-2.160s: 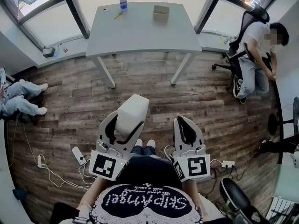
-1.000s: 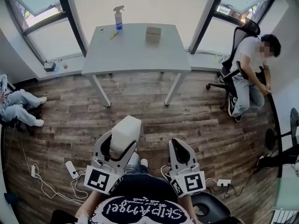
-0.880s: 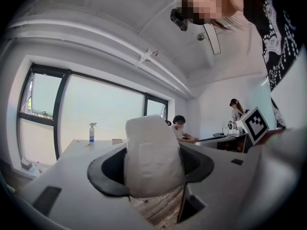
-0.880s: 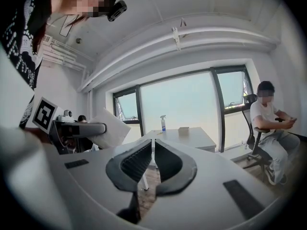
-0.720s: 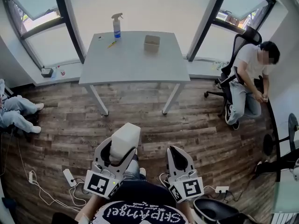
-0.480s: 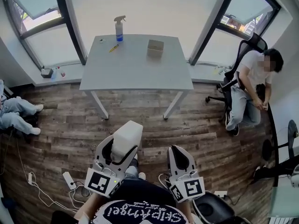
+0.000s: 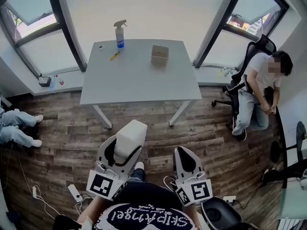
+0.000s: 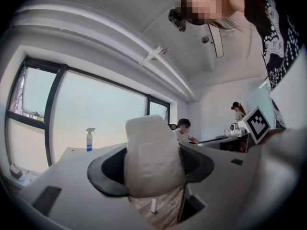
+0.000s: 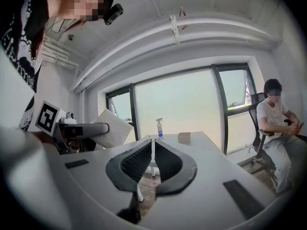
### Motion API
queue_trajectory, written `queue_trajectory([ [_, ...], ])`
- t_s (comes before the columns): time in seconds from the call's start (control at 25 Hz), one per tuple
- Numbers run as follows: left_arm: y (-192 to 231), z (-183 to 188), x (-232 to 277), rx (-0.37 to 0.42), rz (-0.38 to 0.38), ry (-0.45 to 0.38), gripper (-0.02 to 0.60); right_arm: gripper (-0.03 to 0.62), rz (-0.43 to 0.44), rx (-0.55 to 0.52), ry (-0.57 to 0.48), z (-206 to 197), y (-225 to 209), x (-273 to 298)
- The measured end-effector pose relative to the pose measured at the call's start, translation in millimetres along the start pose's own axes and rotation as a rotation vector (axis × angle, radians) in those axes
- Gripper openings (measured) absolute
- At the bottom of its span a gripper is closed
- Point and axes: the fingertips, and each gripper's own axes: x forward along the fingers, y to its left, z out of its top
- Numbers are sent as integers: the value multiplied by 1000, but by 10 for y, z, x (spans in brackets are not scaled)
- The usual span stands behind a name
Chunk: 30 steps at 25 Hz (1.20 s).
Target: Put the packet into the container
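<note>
While held over the floor point(image 7: 216, 128), well apart from the surface point(image 7: 139, 83), the white packet point(image 7: 131, 134) is gripped by the left gripper point(image 7: 125, 150) fingers. Right gripper point(image 7: 184, 153): fingers are pressed together, nothing between. The container point(image 7: 159, 54) is seen on the surface's far side.

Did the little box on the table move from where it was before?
No. The box still sits on the table to the right of the spray bottle, same as before; only the view shifted.
</note>
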Motion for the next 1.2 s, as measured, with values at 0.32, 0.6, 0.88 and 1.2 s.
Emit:
queue_trajectory([
  [0.32,297,8,87,4,10,-12,287,28,-4,1,-12,44,24,286],
  [0.6,400,-26,112,-8,23,-6,287,28,10,0,-2,44,44,388],
  [0.88,473,-131,240,-40,41,34,287,28,25,-21,30,-13,-38,564],
  [1.2,607,-91,662,-26,83,32,287,28,79,-1,52,24,-352,955],
])
